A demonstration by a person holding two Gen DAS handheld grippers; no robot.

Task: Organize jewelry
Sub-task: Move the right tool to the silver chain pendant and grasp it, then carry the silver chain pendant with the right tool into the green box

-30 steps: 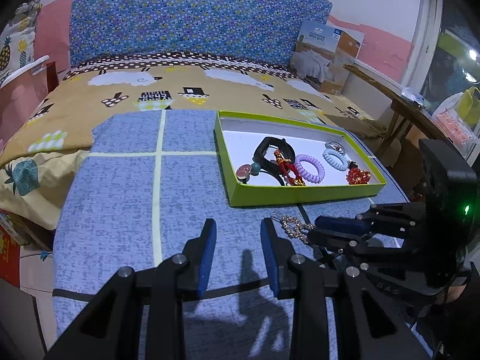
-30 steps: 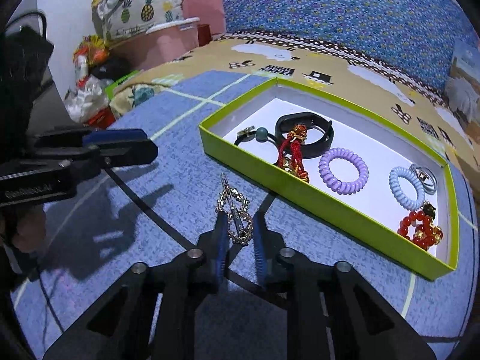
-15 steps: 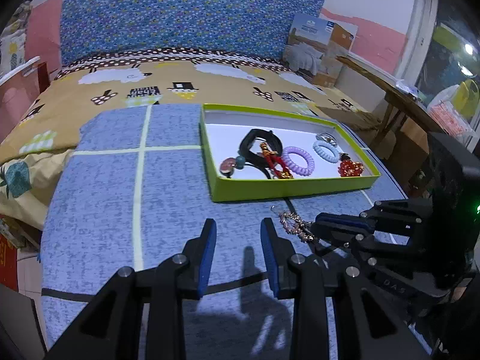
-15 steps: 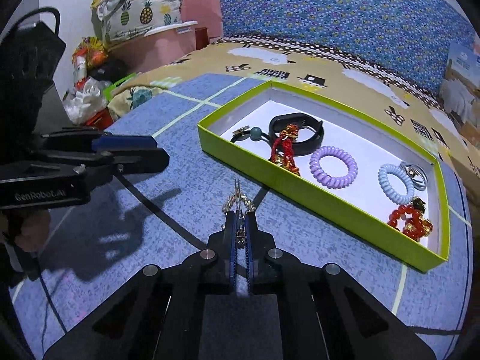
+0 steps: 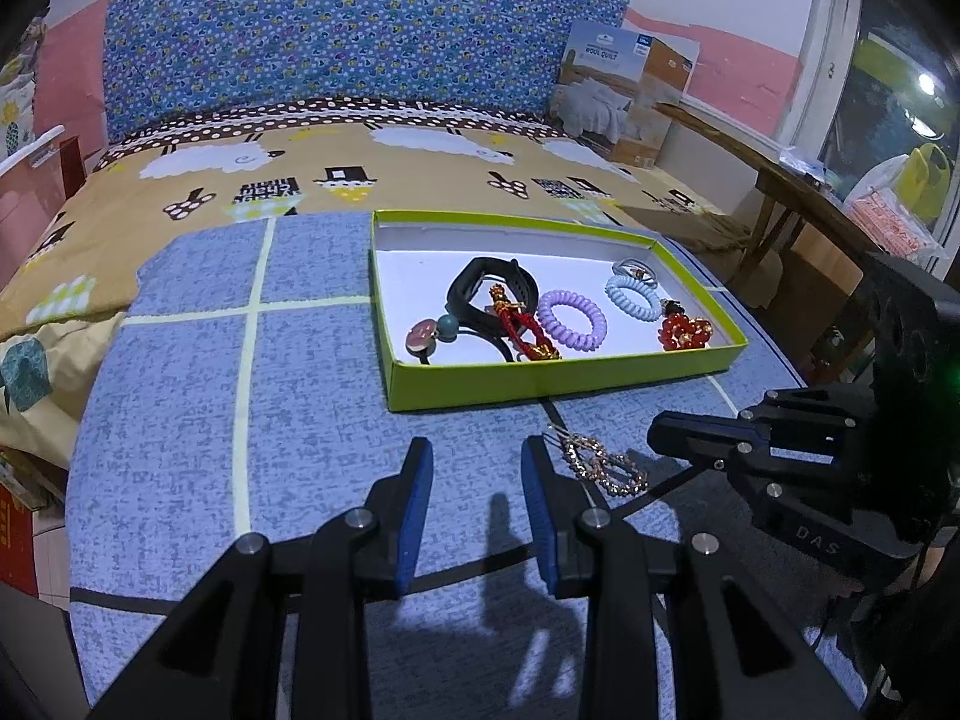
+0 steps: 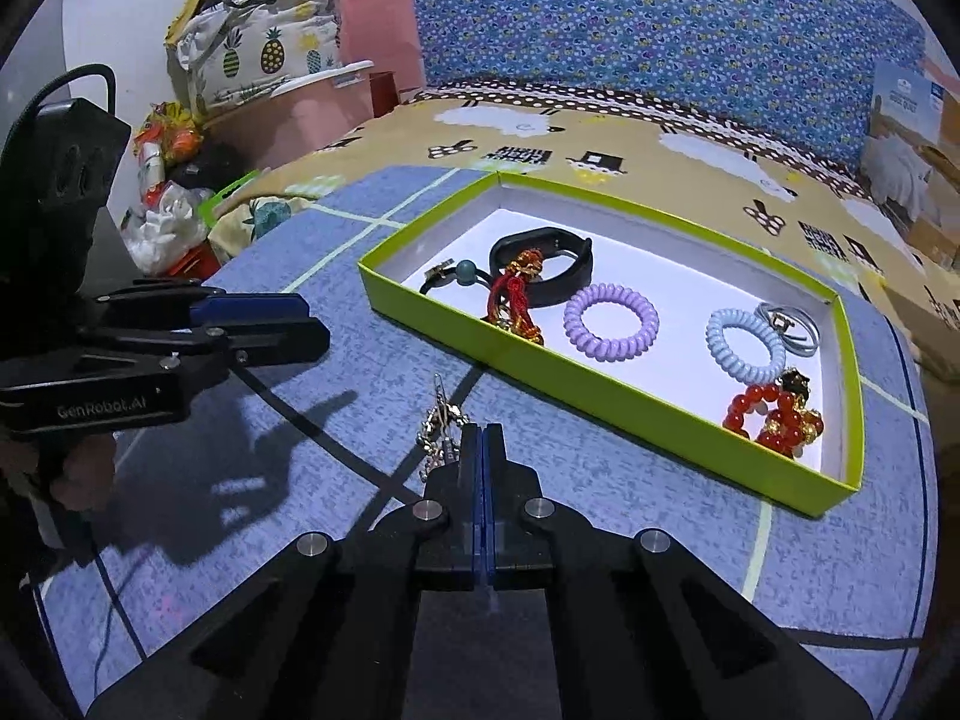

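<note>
1. Box: lime-green shallow tray with a white floor, sitting on the blue mat with pale grid lines, mat laid over a bed.
2. Contents, left end: black band curled in a loop; a black hair tie with a teal bead and a pink disc (disc seen best in the left wrist view); a red-and-gold tassel charm lying across the band's lower edge.
3. Contents, middle: purple spiral hair tie, lying flat and apart from the others.
4. Contents, right end: light-blue spiral hair tie, a silver ring-like piece just behind it and touching, a red bead bracelet with gold bits in the near corner.
5. Rhinestone hair clip: outside the box, on the mat just in front of the near wall.
6. Right gripper: fingers pressed fully together, clip's near end pinched at the tips; the rest of the clip sticks out ahead and left of the fingers.
7. Left gripper: fingers apart, nothing between them, over bare mat just left of the clip.
8. Behind: floral blue headboard cushion, cardboard quilt box by the wall.
</note>
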